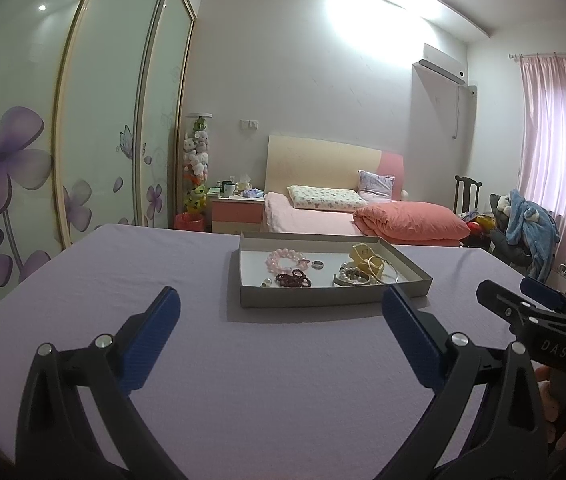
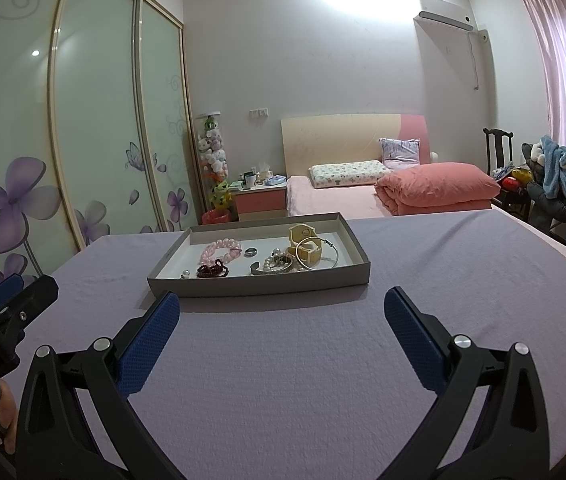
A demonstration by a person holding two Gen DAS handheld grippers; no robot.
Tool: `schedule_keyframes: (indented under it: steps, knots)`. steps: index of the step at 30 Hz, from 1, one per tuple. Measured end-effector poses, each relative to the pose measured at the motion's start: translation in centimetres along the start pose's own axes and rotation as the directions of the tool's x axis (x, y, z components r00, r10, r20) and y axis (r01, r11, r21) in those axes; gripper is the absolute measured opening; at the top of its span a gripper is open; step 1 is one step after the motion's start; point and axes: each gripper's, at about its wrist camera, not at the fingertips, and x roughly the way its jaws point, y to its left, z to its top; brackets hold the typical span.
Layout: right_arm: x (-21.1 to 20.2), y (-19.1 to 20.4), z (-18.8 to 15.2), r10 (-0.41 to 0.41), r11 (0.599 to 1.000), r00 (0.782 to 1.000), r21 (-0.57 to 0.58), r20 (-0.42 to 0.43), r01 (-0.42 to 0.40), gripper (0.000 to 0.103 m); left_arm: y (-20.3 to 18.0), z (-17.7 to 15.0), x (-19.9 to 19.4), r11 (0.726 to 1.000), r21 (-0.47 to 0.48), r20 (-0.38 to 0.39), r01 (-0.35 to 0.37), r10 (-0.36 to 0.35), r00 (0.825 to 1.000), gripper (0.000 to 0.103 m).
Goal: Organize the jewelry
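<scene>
Left gripper (image 1: 281, 300): jaws wide, nothing between them, hovering over the lilac cloth (image 1: 123, 272) short of the tray; in the right view it shows only as a black body with a blue pad at the left edge (image 2: 11, 300), opening not readable there.
Right gripper (image 2: 281, 302): jaws wide, holding nothing, aimed at the tray's near wall; the left view catches it side-on at the right edge (image 1: 531, 304).
Tray (image 2: 259, 281): shallow grey box on the cloth, ahead of both grippers, holding all the jewelry.
Pearl (image 2: 185, 275): near left corner of the tray.
Red beads (image 2: 213, 270): just right of the pearl.
Pink bracelet (image 2: 222, 251): behind the red beads.
Ring (image 2: 250, 252): dark band, just right of the pink bracelet.
Pearl bracelet (image 2: 277, 262): tangled with a metal cuff, right of centre.
Bangle (image 2: 317, 258): thin silver hoop, clear in the right view, partly hidden by the gripper pad in the left.
Yellow piece (image 2: 303, 236): far right part; kind unclear.
Bed (image 1: 323, 216): beyond the table.
</scene>
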Motion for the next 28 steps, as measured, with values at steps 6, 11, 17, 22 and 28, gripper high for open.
schedule_keyframes:
  steps: [6, 11, 17, 22, 28]
  knots:
    - [0.04, -0.06, 0.03, 0.001, 1.0, 1.0, 0.001, -0.002, -0.001, 0.101, -0.02, 0.08, 0.03, 1.0, 0.0, 0.0, -0.001, 0.001, 1.0, 0.099]
    - [0.23, 0.08, -0.13, 0.003, 1.0, 1.0, 0.0, -0.005, -0.003, 0.101, -0.01, 0.12, 0.03, 1.0, -0.003, -0.001, -0.003, 0.003, 1.0, 0.099]
    - [0.29, 0.06, -0.17, 0.004, 1.0, 1.0, 0.0, -0.007, -0.004, 0.101, -0.08, -0.15, 0.09, 1.0, 0.001, 0.006, -0.005, 0.005, 1.0, 0.099]
    - [0.24, 0.06, -0.31, 0.004, 1.0, 1.0, 0.0, -0.009, -0.004, 0.101, -0.07, -0.41, 0.19, 1.0, 0.001, 0.002, -0.007, 0.007, 1.0, 0.099]
    - [0.24, 0.04, -0.25, 0.004, 1.0, 1.0, 0.001, -0.01, -0.004, 0.101, 0.11, -0.31, 0.3, 1.0, -0.003, -0.001, 0.003, -0.003, 1.0, 0.099]
